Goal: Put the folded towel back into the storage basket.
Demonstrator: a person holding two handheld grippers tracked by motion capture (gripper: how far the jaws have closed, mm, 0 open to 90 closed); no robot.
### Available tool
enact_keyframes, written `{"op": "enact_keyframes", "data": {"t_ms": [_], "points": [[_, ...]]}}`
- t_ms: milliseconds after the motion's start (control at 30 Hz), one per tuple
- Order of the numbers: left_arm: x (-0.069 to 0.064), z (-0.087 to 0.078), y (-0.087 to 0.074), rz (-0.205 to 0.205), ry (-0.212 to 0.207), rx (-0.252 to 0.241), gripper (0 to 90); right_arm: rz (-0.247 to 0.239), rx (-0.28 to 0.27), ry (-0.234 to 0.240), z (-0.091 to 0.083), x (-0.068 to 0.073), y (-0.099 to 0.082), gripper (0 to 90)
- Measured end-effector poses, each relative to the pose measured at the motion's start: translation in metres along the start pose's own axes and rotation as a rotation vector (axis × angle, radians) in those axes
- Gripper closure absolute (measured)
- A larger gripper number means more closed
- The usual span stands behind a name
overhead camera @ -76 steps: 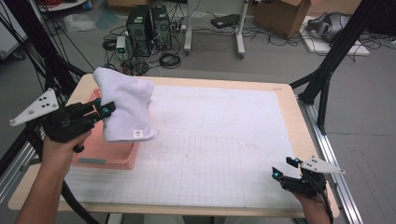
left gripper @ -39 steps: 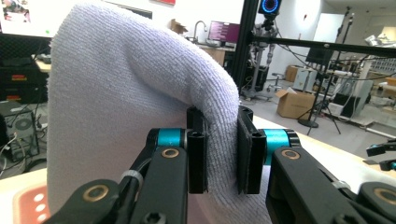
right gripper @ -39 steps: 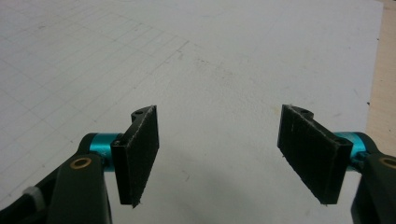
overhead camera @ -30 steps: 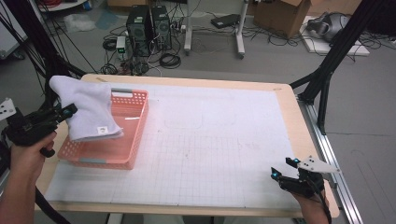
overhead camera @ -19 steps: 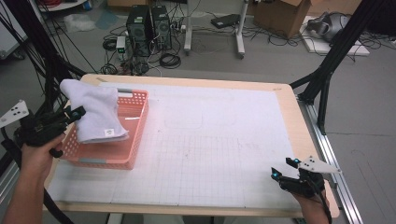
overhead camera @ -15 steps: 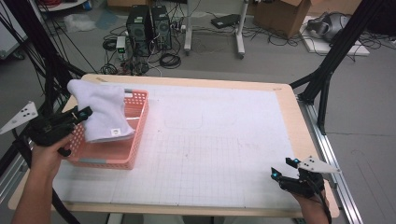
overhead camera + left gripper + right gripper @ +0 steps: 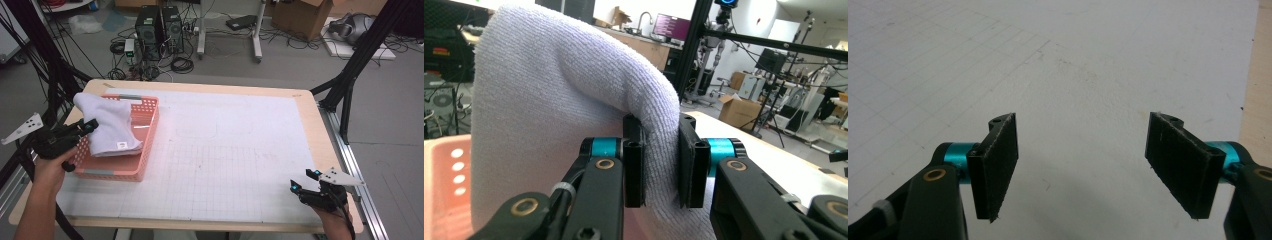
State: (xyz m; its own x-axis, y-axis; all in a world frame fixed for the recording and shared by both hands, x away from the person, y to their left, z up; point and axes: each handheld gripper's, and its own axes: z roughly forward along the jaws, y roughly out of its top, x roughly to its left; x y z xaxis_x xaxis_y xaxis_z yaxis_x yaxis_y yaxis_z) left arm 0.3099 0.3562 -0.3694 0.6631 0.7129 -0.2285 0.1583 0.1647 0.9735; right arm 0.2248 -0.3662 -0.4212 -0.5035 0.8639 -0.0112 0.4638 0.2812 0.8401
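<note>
A folded white towel [image 7: 111, 126] hangs over the pink plastic basket [image 7: 145, 135] at the table's left, its lower part down inside the basket. My left gripper [image 7: 91, 125] is shut on the towel's left edge. In the left gripper view the two black pads [image 7: 634, 167] pinch a fold of the towel [image 7: 549, 110] between them. My right gripper [image 7: 306, 182] rests at the table's near right corner, open. In the right gripper view its jaws [image 7: 1083, 165] stand wide apart over the bare white mat with nothing between them.
A white gridded mat [image 7: 235, 150] covers the wooden table [image 7: 305, 100]. Black frame legs [image 7: 350, 75] rise at the right edge. Computer towers [image 7: 157, 25] and cables lie on the floor behind the table.
My left gripper has carried the towel left of the basket, then back right and downward, so the towel now sags into the basket. The right gripper has stayed put.
</note>
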Motion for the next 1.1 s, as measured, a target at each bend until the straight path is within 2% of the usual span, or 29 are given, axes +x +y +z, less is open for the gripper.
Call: {"op": "enact_keyframes", "data": {"t_ms": [167, 333, 433, 467, 500, 600, 733, 900, 1100], "points": [[0.003, -0.005, -0.001, -0.011, 0.013, 0.003, 76.0, 0.001, 0.004, -0.001, 0.0, 0.0, 0.0, 28.4], [0.005, -0.008, 0.0, 0.0, 0.028, 0.022, 75.9, 0.001, 0.005, -0.001, 0.0, 0.0, 0.0, 28.4], [0.004, -0.006, 0.001, 0.004, 0.038, 0.05, 75.5, 0.002, 0.006, 0.0, 0.0, 0.001, 0.0, 28.4], [0.003, -0.004, 0.001, 0.01, 0.044, 0.081, 75.4, 0.002, 0.004, 0.001, 0.0, 0.001, 0.0, 28.4], [0.003, -0.004, 0.001, 0.01, 0.044, 0.081, 75.2, 0.003, 0.005, 0.001, 0.0, 0.001, 0.0, 28.4], [0.003, 0.001, 0.002, 0.008, 0.058, 0.127, 74.7, 0.001, 0.004, 0.001, 0.0, 0.001, 0.0, 28.4], [0.002, 0.003, 0.003, 0.007, 0.071, 0.156, 74.3, 0.003, 0.003, 0.001, 0.0, 0.0, 0.0, 28.4], [0.003, 0.002, 0.005, -0.027, 0.104, 0.204, 70.9, 0.002, 0.003, 0.0, -0.001, 0.0, 0.0, 28.4], [0.002, 0.001, 0.008, -0.047, 0.161, 0.259, 64.6, 0.0, 0.006, 0.003, -0.001, 0.001, 0.0, 28.4]]}}
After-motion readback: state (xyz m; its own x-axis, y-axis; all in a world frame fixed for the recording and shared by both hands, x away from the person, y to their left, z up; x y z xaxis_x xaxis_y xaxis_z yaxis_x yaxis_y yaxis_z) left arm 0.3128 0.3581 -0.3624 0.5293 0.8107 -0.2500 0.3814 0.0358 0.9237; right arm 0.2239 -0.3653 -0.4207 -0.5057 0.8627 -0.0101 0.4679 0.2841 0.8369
